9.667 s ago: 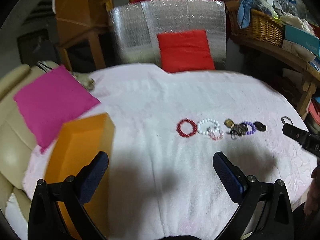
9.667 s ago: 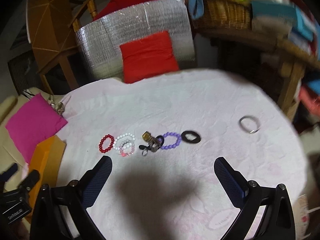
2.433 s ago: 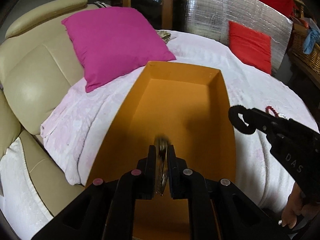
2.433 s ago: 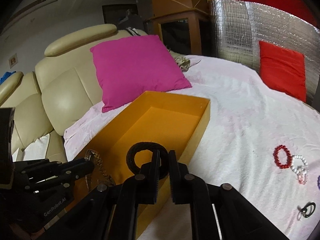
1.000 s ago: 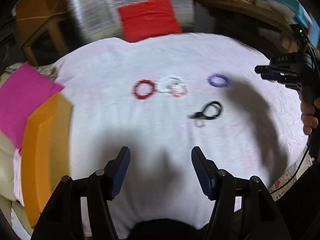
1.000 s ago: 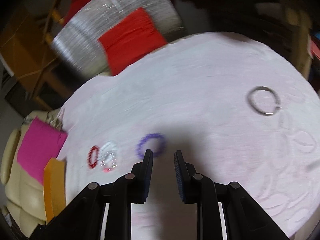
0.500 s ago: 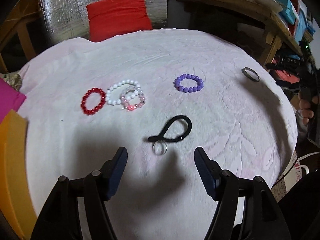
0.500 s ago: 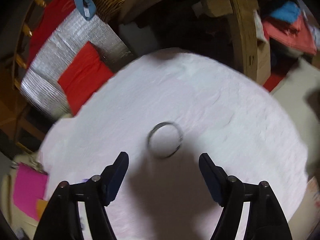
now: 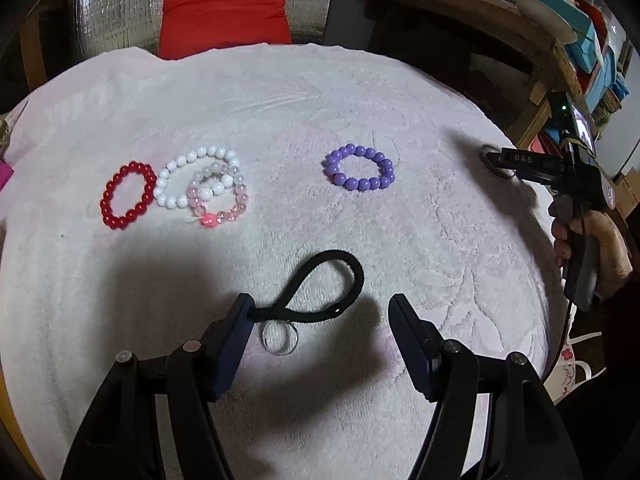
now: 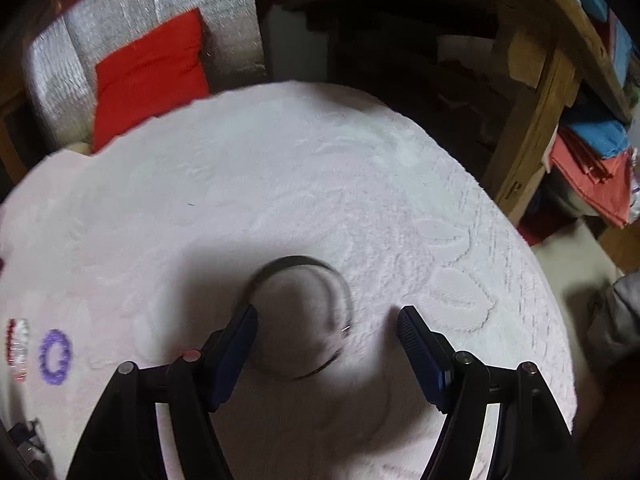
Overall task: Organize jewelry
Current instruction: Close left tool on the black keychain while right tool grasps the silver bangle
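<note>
In the left wrist view my left gripper (image 9: 320, 312) is open, low over a black cord loop (image 9: 320, 288) with a small metal ring (image 9: 280, 336) lying between its fingers. Beyond lie a purple bead bracelet (image 9: 360, 172), a red bead bracelet (image 9: 128, 196), a white bead bracelet (image 9: 192, 176) and a pink bead bracelet (image 9: 220, 204). In the right wrist view my right gripper (image 10: 326, 320) is open around a grey metal bangle (image 10: 300, 316) on the white cloth (image 10: 320, 184). The right gripper also shows in the left wrist view (image 9: 496, 160).
A red cushion (image 9: 224, 8) leans on silver foil padding (image 9: 112, 4) behind the table. A wooden shelf (image 10: 552, 64) with folded cloths stands at the right. The table's right edge (image 10: 552, 320) is near the right gripper. The purple bracelet shows far left in the right wrist view (image 10: 54, 356).
Both grippers have come down closer to the cloth. The left now straddles the black cord loop, the right now straddles the metal bangle. Earlier, both carried items to the orange box.
</note>
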Demonstrator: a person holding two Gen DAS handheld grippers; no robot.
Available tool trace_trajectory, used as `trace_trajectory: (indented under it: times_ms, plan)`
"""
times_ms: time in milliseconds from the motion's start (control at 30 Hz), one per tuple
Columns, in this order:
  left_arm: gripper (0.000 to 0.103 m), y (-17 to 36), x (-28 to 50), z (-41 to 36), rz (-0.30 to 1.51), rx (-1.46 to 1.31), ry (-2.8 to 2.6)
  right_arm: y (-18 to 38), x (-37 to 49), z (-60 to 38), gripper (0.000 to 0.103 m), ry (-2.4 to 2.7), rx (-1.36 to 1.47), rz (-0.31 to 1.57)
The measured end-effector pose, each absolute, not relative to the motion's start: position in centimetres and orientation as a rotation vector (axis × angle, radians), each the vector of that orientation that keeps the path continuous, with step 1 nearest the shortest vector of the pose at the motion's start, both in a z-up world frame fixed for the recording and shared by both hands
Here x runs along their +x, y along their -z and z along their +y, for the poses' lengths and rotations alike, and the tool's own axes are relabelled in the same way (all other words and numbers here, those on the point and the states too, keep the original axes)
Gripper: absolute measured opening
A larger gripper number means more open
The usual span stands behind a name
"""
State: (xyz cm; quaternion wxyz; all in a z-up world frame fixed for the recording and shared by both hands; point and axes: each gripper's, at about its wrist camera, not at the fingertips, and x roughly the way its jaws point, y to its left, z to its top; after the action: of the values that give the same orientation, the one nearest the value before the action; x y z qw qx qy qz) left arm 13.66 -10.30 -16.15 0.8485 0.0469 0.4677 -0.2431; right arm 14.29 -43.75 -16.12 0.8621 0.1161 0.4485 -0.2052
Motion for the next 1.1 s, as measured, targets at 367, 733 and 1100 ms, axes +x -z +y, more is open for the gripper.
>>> trace_trajectory:
  times_ms: [367, 733, 1100]
  plan:
    - [0.014, 15.7, 13.9, -8.6, 0.954, 0.05, 0.507, 15.4, 14.3, -44.8, 0.016, 0.436, 0.303, 0.909]
    - [0.012, 13.1, 12.3, -7.2, 0.89, 0.017, 0.501, 12.7, 11.9, -46.7, 0.015, 0.286, 0.529, 0.8]
    - [0.012, 12.8, 12.2, -6.5, 0.882, 0.035, 0.475, 13.2, 13.4, -44.7, 0.077, 0.28, 0.432, 0.848]
